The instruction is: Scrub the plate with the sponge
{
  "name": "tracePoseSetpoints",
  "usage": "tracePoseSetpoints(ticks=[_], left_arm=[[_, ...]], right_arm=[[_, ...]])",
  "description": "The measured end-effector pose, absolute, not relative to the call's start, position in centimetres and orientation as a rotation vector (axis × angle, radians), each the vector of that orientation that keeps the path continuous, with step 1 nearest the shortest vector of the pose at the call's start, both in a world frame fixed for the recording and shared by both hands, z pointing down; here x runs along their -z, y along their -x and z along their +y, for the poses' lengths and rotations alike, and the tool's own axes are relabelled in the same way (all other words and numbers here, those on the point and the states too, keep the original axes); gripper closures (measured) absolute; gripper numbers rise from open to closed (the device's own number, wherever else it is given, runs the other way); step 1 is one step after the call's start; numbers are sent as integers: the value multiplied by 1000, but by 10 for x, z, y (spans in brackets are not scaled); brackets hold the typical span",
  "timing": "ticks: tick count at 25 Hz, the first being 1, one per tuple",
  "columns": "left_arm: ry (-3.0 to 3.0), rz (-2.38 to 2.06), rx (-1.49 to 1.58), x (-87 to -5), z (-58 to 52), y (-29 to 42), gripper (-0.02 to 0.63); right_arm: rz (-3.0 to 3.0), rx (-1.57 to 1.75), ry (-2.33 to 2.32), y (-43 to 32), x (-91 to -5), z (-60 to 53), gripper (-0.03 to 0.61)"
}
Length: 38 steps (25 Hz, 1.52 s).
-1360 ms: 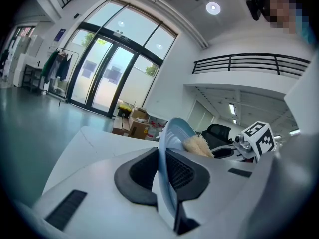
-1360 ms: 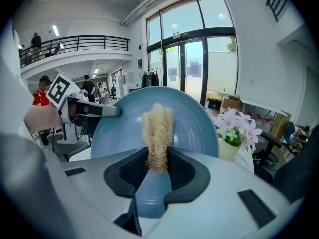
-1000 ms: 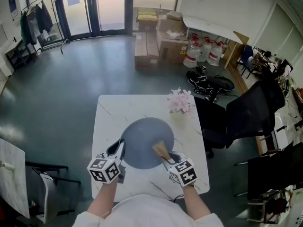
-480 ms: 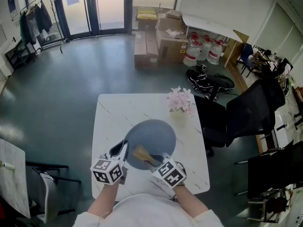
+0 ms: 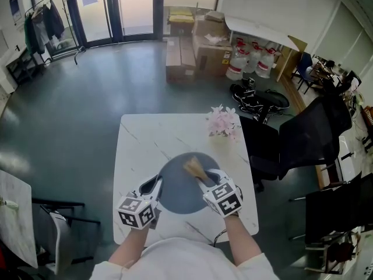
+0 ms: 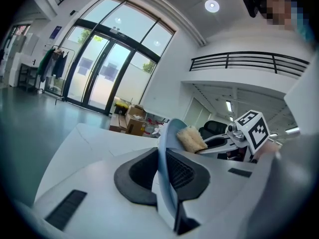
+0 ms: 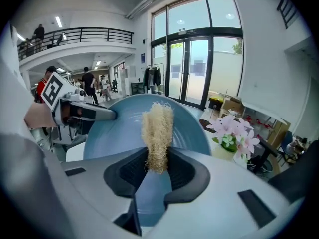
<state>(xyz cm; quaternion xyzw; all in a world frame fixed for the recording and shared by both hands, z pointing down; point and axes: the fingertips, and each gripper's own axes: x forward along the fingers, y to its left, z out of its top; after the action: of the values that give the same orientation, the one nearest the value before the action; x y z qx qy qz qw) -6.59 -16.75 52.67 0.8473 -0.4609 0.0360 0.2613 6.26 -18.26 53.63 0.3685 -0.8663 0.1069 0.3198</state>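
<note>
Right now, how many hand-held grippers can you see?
2. The left hand-held gripper grips the left rim of the plate; the right hand-held gripper holds the sponge at its far side. None seems hidden.

1. The plate (image 5: 182, 192) is round and blue-grey. It sits over the near half of the white table (image 5: 140, 139), close to the table's near edge.
2. The plate's left rim is pinched tight in the left gripper (image 5: 154, 185).
3. The sponge (image 5: 194, 169) is a pale yellow, stringy bundle. The right gripper (image 5: 205, 177) squeezes its lower end. Its top end lies against the plate's far right part, near the table's middle.
</note>
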Motion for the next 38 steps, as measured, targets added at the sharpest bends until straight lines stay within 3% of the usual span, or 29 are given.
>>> tracePoseSetpoints(ticks=[9,23,38], left_arm=[[-2267,-1324,-61,-520,-187,86,569],[-2287,-1356,-85,-517,-201,88,569],[-2164,-1266,35,-539,-194,86,569]], right_arm=[[-2110,-375,-980,-103,-579,-166,460],[-2080,-414,-407,-27,-621,-79,460],[-2287,-395,-501,-3,-595,-87,460]])
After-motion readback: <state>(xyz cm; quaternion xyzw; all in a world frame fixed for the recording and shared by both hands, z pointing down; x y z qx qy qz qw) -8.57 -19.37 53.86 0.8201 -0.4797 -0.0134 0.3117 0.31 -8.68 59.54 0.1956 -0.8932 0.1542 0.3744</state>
